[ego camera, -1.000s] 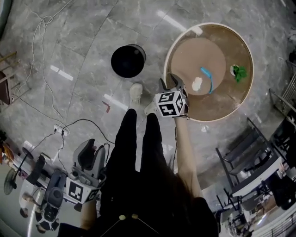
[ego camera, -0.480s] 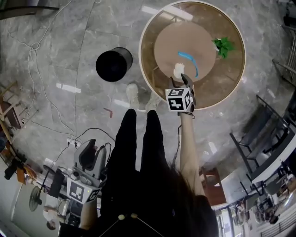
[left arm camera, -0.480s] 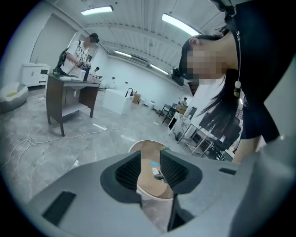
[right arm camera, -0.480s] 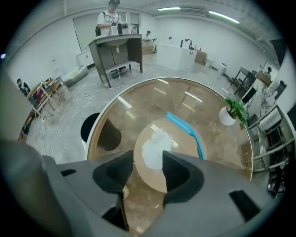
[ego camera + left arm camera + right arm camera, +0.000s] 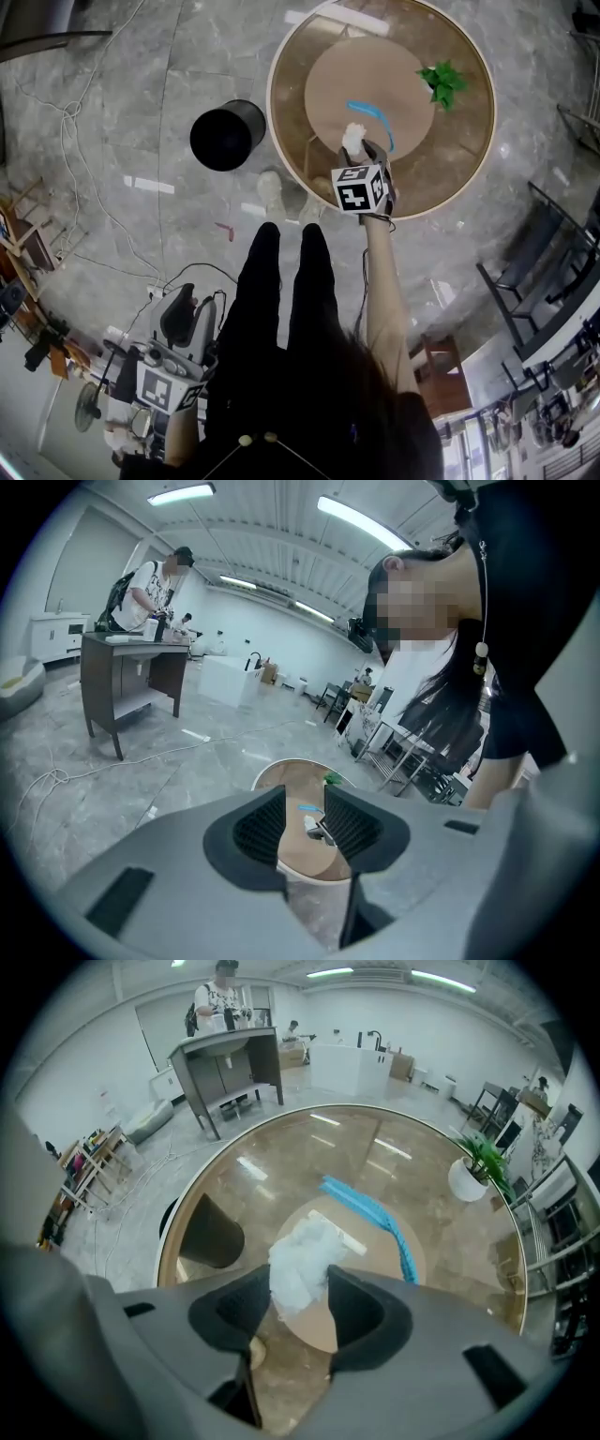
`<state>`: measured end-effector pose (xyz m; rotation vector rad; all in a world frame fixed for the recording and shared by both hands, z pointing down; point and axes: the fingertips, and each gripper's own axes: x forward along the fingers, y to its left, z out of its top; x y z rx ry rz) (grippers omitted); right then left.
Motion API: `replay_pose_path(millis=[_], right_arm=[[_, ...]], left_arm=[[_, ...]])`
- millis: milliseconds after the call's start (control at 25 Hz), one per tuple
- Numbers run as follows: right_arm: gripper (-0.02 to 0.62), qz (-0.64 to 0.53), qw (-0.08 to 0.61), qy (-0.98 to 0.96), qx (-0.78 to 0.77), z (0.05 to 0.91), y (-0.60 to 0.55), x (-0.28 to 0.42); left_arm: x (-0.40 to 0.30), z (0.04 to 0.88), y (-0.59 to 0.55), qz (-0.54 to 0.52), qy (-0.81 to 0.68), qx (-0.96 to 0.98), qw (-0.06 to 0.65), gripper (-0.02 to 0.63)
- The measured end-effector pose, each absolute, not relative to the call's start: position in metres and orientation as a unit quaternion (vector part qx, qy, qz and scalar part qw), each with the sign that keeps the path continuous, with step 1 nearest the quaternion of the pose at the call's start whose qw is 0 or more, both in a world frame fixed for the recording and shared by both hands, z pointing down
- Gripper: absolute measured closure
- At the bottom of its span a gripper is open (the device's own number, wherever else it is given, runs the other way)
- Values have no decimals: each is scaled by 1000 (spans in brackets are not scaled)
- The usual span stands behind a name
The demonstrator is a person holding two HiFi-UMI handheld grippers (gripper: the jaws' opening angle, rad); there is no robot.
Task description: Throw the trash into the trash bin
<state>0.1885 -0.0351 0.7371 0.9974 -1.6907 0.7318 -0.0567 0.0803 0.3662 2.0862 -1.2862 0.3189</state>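
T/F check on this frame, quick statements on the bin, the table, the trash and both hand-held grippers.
1. The black trash bin stands on the floor beside the round table. True.
2. The white wad is already in the bin. False: it is over the table, between the jaws of the right hand-held gripper.
3. The right hand-held gripper's jaws are shut. False: they stand apart around the wad.
4. A blue strip lies on the table just beyond the wad. True.
5. The left hand-held gripper holds trash. False: its jaws are open and empty, away from the table.
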Motion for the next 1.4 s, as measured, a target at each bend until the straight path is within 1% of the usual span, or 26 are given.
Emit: replay_pose_path(millis=[120,200,400,520,560,600,680,720,840,920,1040,1120,1160,1200,1240,1400], right_arm=[[428,301,505,-697,411,738,-36,190],[488,288,509,-697,414,735,-39,192],[499,243,493,-700,456,711,-54,204],[495,222,496,-684,486,702,-65,223],[490,224,499,-677,492,703,-67,230],[467,229,502,-671,495,706,-68,236],[377,246,504,-662,497,713,-69,246],[348,256,503,-659,497,717,-69,250],[310,287,495,-652,497,728,-70,257],[312,317,482,-649,496,736,-70,259],[336,354,458,-647,496,742,-70,263],[375,355,456,-646,499,742,-71,264],[420,347,462,-644,502,740,-71,264],[490,333,472,-642,505,738,-73,264],[508,319,482,-641,505,737,-73,264],[525,286,495,-652,498,728,-74,257]], left_arm=[[-54,365,78,123,-492,797,328,476],[-54,365,76,122,-494,795,330,476],[-52,366,73,122,-497,794,329,476],[-50,366,72,122,-495,794,330,476],[-49,366,72,123,-495,794,330,476],[-48,366,72,123,-495,794,331,476],[-47,367,72,125,-495,794,331,476],[-47,367,73,126,-495,794,330,476],[-48,369,74,128,-495,793,330,476],[-49,370,73,128,-497,792,332,476],[-47,371,73,129,-498,790,332,476],[-47,372,74,130,-499,790,332,476],[-47,372,74,131,-499,790,332,476],[-47,372,75,131,-499,790,331,476],[-48,372,75,131,-500,790,331,476],[-49,371,75,128,-502,788,332,477]])
